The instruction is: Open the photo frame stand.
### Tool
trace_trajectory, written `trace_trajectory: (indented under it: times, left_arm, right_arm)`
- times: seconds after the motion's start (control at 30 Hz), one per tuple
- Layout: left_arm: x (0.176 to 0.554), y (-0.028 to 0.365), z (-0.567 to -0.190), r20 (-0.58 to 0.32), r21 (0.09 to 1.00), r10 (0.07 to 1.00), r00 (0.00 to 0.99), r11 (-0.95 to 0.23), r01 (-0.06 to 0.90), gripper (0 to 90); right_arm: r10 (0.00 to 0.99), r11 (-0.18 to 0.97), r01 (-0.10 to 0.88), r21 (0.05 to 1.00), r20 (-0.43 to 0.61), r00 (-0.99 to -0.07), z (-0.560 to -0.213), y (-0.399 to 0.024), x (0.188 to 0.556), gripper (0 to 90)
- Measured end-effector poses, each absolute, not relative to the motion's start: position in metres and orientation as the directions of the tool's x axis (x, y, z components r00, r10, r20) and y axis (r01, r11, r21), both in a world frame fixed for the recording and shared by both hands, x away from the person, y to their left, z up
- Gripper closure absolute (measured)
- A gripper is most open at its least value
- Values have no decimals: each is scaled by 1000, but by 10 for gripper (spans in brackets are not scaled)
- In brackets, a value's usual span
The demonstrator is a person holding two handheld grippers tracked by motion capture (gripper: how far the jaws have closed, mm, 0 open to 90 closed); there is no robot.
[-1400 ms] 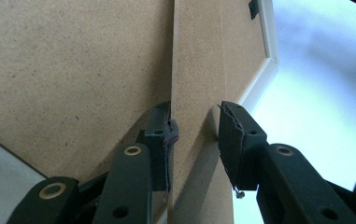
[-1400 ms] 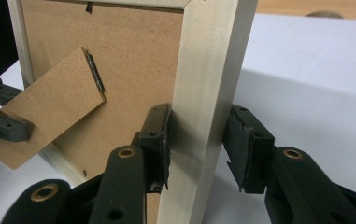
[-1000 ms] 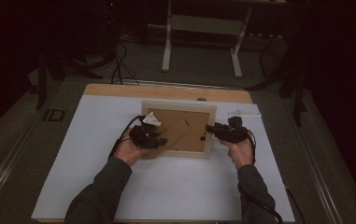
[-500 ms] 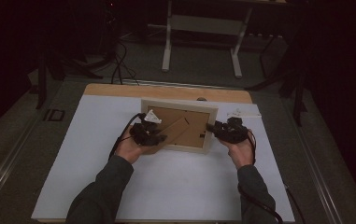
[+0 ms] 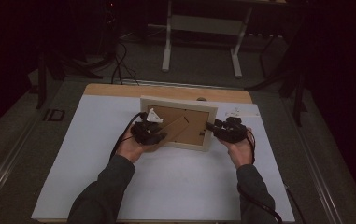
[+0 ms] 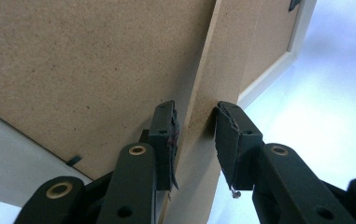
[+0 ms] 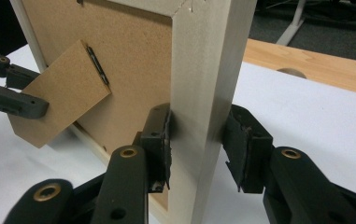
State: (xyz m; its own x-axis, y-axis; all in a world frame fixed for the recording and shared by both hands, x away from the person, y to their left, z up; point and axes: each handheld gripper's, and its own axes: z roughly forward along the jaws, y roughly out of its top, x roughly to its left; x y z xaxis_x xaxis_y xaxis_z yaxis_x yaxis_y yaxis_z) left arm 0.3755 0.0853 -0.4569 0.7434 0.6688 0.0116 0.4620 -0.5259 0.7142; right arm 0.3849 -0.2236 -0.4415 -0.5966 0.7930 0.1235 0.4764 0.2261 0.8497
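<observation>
A cream picture frame (image 5: 178, 103) stands on the white mat with its brown fibreboard back toward me. Its fold-out stand (image 5: 175, 128) slants down to the left. My left gripper (image 5: 159, 135) is at the stand's lower end; in the left gripper view the jaws (image 6: 196, 126) are shut on the stand's thin edge (image 6: 206, 93). My right gripper (image 5: 210, 127) holds the frame's right side; in the right gripper view its pads (image 7: 198, 135) press on both faces of the cream rail (image 7: 203, 70). That view also has the left gripper (image 7: 7, 93) on the stand (image 7: 59, 93).
The white mat (image 5: 166, 186) covers most of a wooden table, with a bare wood strip (image 5: 119, 91) along the far edge. A small white scrap (image 5: 235, 112) lies right of the frame. Beyond the table, a white stand's legs (image 5: 166, 51) rest on the dark floor.
</observation>
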Motion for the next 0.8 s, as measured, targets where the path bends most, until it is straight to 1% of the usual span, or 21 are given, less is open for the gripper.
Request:
trace_trajectory:
  times: [0.23, 0.37, 0.5, 0.8]
  left_arm:
    - [372, 84, -457, 27, 721, 672, 740, -526, 451, 703]
    - [369, 85, -458, 13, 728, 672, 741, -514, 454, 705]
    - [363, 87, -457, -11, 741, 664, 748, -497, 452, 726]
    - [349, 88, -457, -22, 756, 633, 774, -496, 427, 759]
  right_arm:
    - [790, 224, 473, 852, 125, -600, -445, -225, 382, 622]
    - [789, 225, 469, 854, 123, -602, -446, -226, 380, 623]
    - [782, 240, 455, 858, 108, -614, -446, -226, 376, 622]
    - [777, 272, 425, 863, 63, -626, -445, -225, 364, 622]
